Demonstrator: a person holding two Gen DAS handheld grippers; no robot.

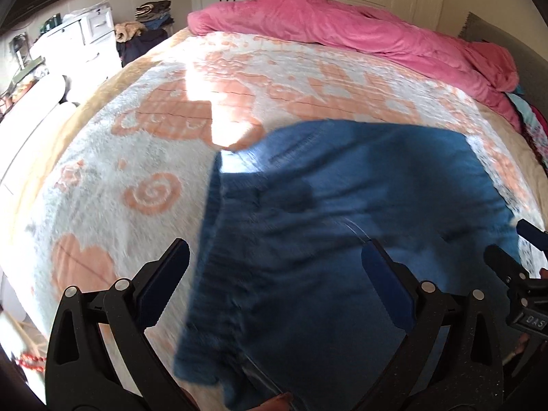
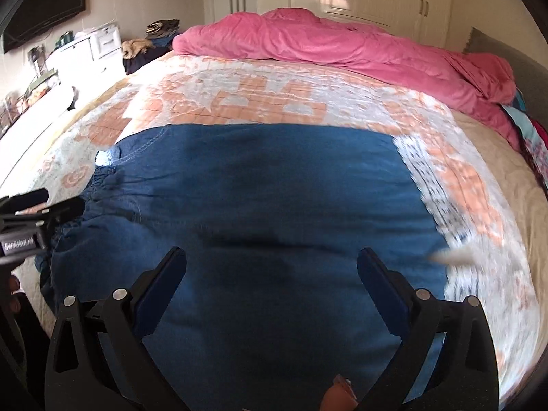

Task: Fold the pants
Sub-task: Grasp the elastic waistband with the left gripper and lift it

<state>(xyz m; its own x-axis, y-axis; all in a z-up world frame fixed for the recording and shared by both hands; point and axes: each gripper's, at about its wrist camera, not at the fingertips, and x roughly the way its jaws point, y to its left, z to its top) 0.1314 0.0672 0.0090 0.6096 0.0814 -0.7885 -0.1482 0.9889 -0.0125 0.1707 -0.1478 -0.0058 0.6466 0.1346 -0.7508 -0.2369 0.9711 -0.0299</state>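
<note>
Item: blue pants point(image 2: 260, 205), spread flat on the patterned blanket point(image 1: 137, 157) of the bed, waistband toward my left. Pink duvet point(image 2: 342, 51) bunched at the far edge. My left claw point(image 1: 275, 260) and right claw point(image 2: 272, 263): both spread wide, holding nothing, above the cloth. Step, as I judge: between folds. Next: pinch one edge and carry it across.

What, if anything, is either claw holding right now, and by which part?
Nothing is held. The left claw and right claw both stand open above the blue pants, which lie spread on the bed blanket.
</note>
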